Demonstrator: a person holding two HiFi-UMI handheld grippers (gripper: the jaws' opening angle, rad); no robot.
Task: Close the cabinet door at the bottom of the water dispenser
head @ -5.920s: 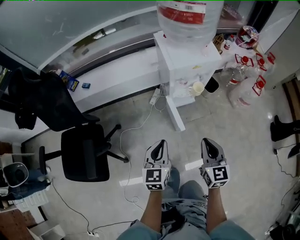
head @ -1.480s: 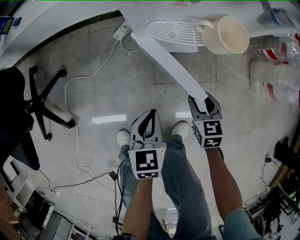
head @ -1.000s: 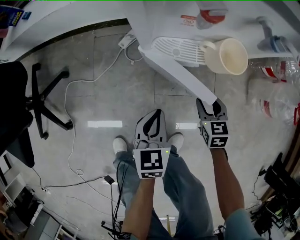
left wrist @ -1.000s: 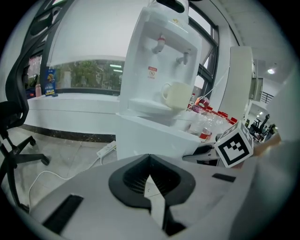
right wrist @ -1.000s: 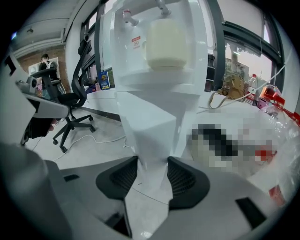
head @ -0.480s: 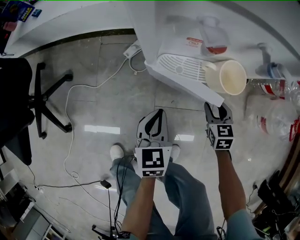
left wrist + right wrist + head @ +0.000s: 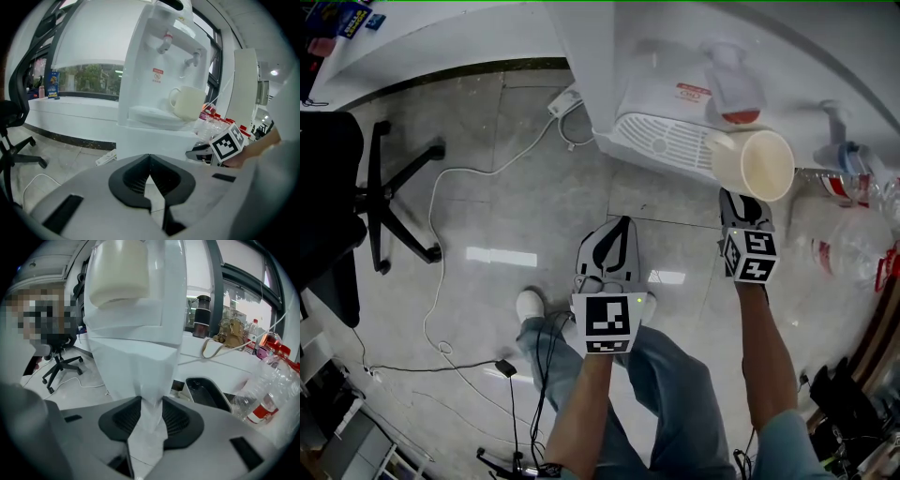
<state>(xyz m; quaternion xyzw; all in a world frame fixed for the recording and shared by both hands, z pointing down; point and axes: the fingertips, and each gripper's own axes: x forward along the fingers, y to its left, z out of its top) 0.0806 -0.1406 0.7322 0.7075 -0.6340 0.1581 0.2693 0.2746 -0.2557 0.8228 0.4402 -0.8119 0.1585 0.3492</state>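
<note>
Cabinet door [image 7: 149, 423] has swung nearly closed; right gripper [image 7: 744, 201], jaws just closing and gripping its edge, may get pinched at 12 o'clock; left gripper [image 7: 619, 228] jaws together.

From our head we look steeply down on the floor [image 7: 675, 216] and the water dispenser [image 7: 628, 56], close below us. Our left gripper view sits low, facing up at the dispenser's front from nearby. Our right gripper view sits almost against the cabinet door [image 7: 136, 366], looking up. All three share the dispenser and its cup [image 7: 755, 164].
</note>
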